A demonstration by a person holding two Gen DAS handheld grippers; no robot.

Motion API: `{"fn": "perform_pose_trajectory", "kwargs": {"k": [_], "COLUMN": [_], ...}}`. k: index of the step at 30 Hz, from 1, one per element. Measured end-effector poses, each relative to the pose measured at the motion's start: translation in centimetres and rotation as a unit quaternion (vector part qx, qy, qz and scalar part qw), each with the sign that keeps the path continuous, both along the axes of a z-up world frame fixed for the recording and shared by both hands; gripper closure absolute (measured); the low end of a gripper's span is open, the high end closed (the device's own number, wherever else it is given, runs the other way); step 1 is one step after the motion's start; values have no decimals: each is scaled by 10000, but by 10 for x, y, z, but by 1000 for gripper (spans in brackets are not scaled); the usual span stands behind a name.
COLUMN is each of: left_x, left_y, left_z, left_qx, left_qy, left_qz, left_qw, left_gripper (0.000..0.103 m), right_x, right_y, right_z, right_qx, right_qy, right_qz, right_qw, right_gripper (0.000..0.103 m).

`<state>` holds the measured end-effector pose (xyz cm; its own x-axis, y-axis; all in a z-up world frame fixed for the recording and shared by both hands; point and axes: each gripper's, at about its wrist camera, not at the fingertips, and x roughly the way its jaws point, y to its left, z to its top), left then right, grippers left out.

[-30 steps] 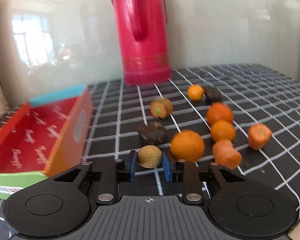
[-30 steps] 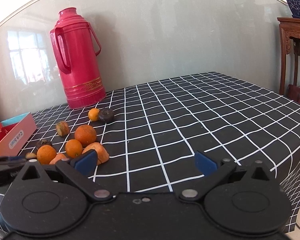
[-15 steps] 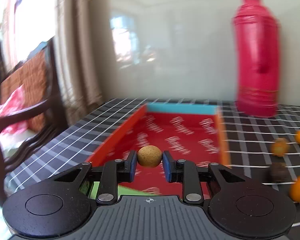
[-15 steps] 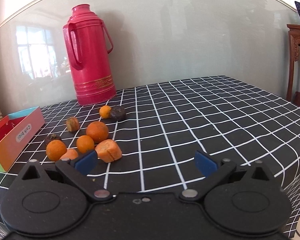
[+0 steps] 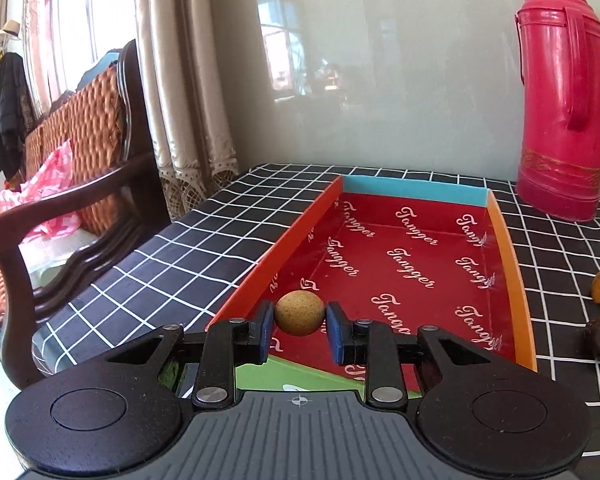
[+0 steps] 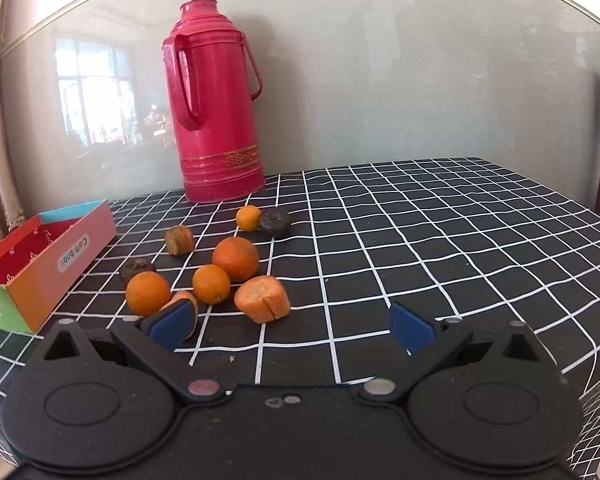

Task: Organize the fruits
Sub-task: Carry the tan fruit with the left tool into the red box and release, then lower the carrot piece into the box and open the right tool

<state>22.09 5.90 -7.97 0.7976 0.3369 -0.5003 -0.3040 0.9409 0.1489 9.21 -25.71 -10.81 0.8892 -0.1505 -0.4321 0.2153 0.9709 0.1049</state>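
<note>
Left wrist view: my left gripper [image 5: 300, 326] pinches a small tan round fruit [image 5: 299, 313] at lower centre, over the near end of the red-lined box [image 5: 412, 264].

Right wrist view: my right gripper [image 6: 292, 326] is spread wide, holding nothing; oranges [image 6: 236, 259] and carrot pieces [image 6: 263, 299] lie clustered on the bench [image 6: 440, 240] at centre left.

i've swung the left tongs [image 5: 300, 320] off the fruit pile and across to the red box [image 5: 404, 276], so the tan round fruit [image 5: 299, 313] now hangs above its near end. my right tongs [image 6: 292, 326] have edged closer to the oranges [image 6: 235, 258].
</note>
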Motion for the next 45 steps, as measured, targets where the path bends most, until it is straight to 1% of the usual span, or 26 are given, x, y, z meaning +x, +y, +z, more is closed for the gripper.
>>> {"fn": "perform_pose_trajectory", "kwargs": {"k": [1,2,3,4,5,6,9,11,14,16,18,20,22,23,25,26,29,31,33,36,40,45], "left_x": [0,-1,-2,-4,-8,-11,-18,-21,-27,-32,-37,-41,-45,-46,-47,-47,-47,-47,-49,-52,-56,-65], "left_y": [0,0,0,-3,-6,-8,-12,-15,-13,-10,-8,-7,-5,-5,-4,-3,0,4,8,18,33,56], "left_z": [0,1,1,3,4,5,9,10,12,15,18,21,24,24,24,23,23,23,23,24,23,24], "left_qx": [-17,-67,-86,-53,7,57,-50,-83,-147,-187,-183,-160,-102,-81,-78,-74,-92,-152,-191,-257,-393,-484], "left_qy": [4,-13,-44,-94,-159,-239,-384,-433,-532,-641,-765,-892,-984,-1001,-1006,-999,-968,-955,-953,-962,-950,-989], "left_qz": [-21,-67,-99,-104,-80,-47,-253,-287,-265,-245,-207,-204,-200,-207,-223,-226,-210,-181,-127,-2,188,507], "left_qw": [10000,10000,9999,9999,9998,9997,9989,9986,9981,9975,9967,9957,9949,9947,9946,9947,9950,9952,9952,9950,9945,9926], "left_gripper": [72,64,45,31,5,0,0,0,0,0,0,0,0,0,0,0,0,0,0,0,0,0], "right_x": [1,1,2,3,4,5,13,20,34,42,48,53,57,59,62,63,65,64,60,54,54,75], "right_y": [0,0,0,0,-1,-1,-1,-1,2,4,6,8,10,10,11,11,13,12,11,18,48,103], "right_z": [0,-1,-1,-1,-1,0,4,7,8,7,3,-2,-7,-9,-13,-14,-17,-16,-10,4,21,33], "right_qx": [3,9,6,11,32,49,-5,-71,-296,-421,-481,-555,-601,-610,-569,-511,-595,-525,-399,-221,-99,92], "right_qy": [15,27,39,46,43,22,-8,-45,6,52,128,264,349,389,442,475,517,469,306,-58,-497,-623], "right_qz": [28,56,73,91,119,161,212,263,356,392,412,408,420,415,443,471,421,376,342,526,1103,2070], "right_qw": [10000,10000,10000,9999,9999,9999,9998,9996,9989,9983,9979,9973,9967,9965,9964,9964,9960,9968,9981,9984,9926,9763], "right_gripper": [5,5,5,5,5,5,6,7,14,29,36,39,50,53,69,73,76,77,77,77,77,77]}}
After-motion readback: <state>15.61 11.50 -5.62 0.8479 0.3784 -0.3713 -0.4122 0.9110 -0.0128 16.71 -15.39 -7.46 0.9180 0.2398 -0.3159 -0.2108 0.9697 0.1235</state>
